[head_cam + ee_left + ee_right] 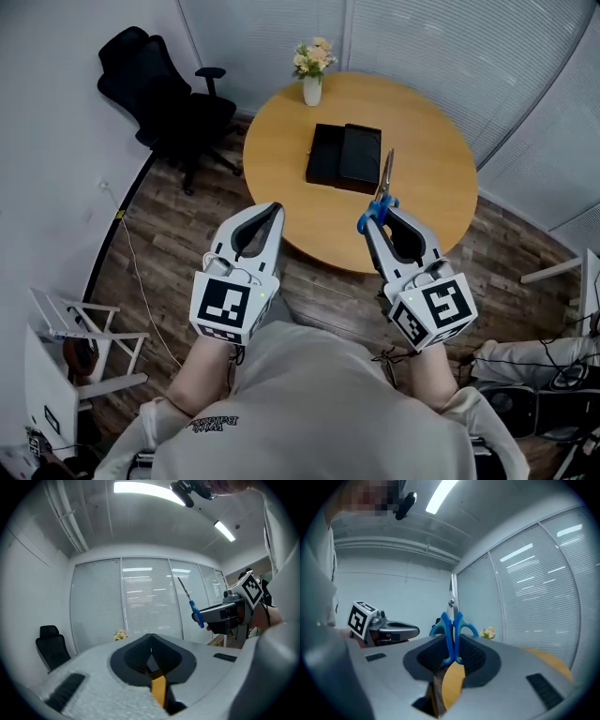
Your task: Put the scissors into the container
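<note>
Blue-handled scissors [383, 190] stand blades-up in my right gripper [378, 217], which is shut on their handles [452, 630]; the blades point toward the far side of the round wooden table [427, 159]. From the left gripper view the scissors [190, 601] show to the right, held by the other gripper. A black rectangular container [344, 157] lies on the table's middle, just beyond the scissors' tips. My left gripper [265, 217] is shut with nothing in it, held level at the table's near edge; its jaws [150, 644] meet at the tip.
A white vase of flowers [312, 70] stands at the table's far edge. A black office chair [164, 98] sits at the left. White racks [66, 347] and cables lie on the wood floor at lower left. Blinds cover the glass walls behind.
</note>
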The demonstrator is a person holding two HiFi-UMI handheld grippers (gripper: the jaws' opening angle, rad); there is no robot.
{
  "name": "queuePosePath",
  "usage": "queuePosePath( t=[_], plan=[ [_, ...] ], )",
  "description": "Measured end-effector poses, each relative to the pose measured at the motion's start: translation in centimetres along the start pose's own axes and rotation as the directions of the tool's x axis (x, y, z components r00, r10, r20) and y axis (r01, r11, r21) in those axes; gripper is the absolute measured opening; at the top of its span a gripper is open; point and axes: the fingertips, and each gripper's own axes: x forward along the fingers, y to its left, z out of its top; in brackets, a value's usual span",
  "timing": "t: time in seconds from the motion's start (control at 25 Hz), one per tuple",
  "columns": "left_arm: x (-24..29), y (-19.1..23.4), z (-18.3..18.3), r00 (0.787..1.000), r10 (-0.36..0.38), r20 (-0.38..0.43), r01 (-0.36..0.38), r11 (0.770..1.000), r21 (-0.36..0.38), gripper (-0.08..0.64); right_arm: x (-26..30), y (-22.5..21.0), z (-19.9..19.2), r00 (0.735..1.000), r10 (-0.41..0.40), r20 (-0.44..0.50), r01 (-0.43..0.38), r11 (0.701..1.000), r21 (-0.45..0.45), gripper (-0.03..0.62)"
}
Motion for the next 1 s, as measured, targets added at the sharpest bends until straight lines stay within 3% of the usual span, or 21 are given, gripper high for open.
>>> queuePosePath(
  t=[0.36, 0.56, 0.68, 1.0],
  plan=[
    [7.2, 7.8, -0.6, 0.993, -0.120, -0.021, 0.120, 0.993, -0.007, 0.021, 9.6, -2.6, 0.3, 0.997, -0.063, -0.053, 0.065, 0.997, 0.034, 0.094],
    [11.2, 12.6, -1.2, 0.981, -0.189, -0.049, 0.190, 0.981, 0.026, 0.021, 15.1, -3.9, 1.0, 0.989, -0.130, -0.075, 0.133, 0.990, 0.046, 0.094],
    [13.7, 15.0, -1.7, 0.971, -0.235, -0.044, 0.235, 0.972, -0.010, 0.021, 17.9, -5.1, 0.9, 0.979, -0.177, -0.100, 0.181, 0.983, 0.033, 0.094],
    [19.4, 21.4, -2.6, 0.942, -0.335, -0.027, 0.335, 0.942, -0.020, 0.021, 24.5, -8.1, 0.9, 0.942, -0.308, -0.134, 0.313, 0.949, 0.021, 0.094]
  ],
)
